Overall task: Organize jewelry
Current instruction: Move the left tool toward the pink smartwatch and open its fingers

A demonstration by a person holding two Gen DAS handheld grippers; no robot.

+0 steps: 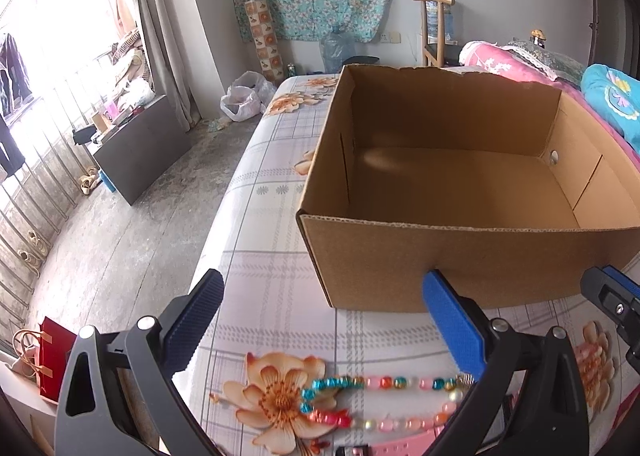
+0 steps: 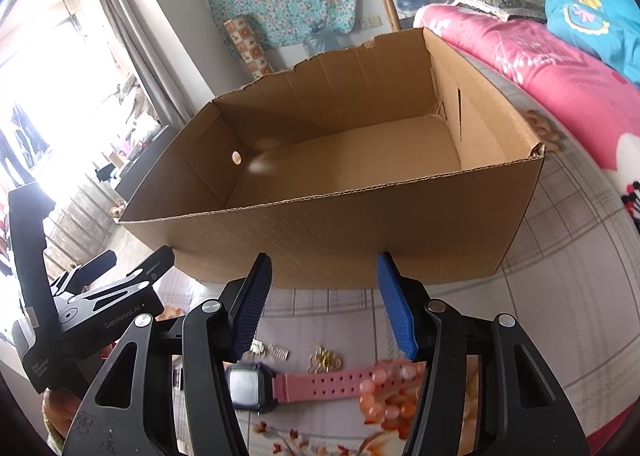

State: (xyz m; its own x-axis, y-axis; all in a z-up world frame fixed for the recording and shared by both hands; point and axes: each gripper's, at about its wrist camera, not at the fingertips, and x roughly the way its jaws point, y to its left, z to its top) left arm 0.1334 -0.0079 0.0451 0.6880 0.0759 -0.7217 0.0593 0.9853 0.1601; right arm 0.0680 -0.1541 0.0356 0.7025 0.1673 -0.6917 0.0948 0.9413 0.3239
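Left wrist view: the left gripper (image 1: 324, 320) is held wide open above a beaded necklace (image 1: 384, 400) on the bed (image 1: 264, 216), near the empty cardboard box (image 1: 460, 248).

Right wrist view: the right gripper (image 2: 326, 308) is spread, empty, over a pink watch (image 2: 296, 386). Pickup appears pending; descent and closure are required next.

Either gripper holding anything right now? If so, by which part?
Nothing held. Left gripper is open above the bead necklace; right gripper is open above the pink watch. Both pieces lie on the bed in front of the empty box.
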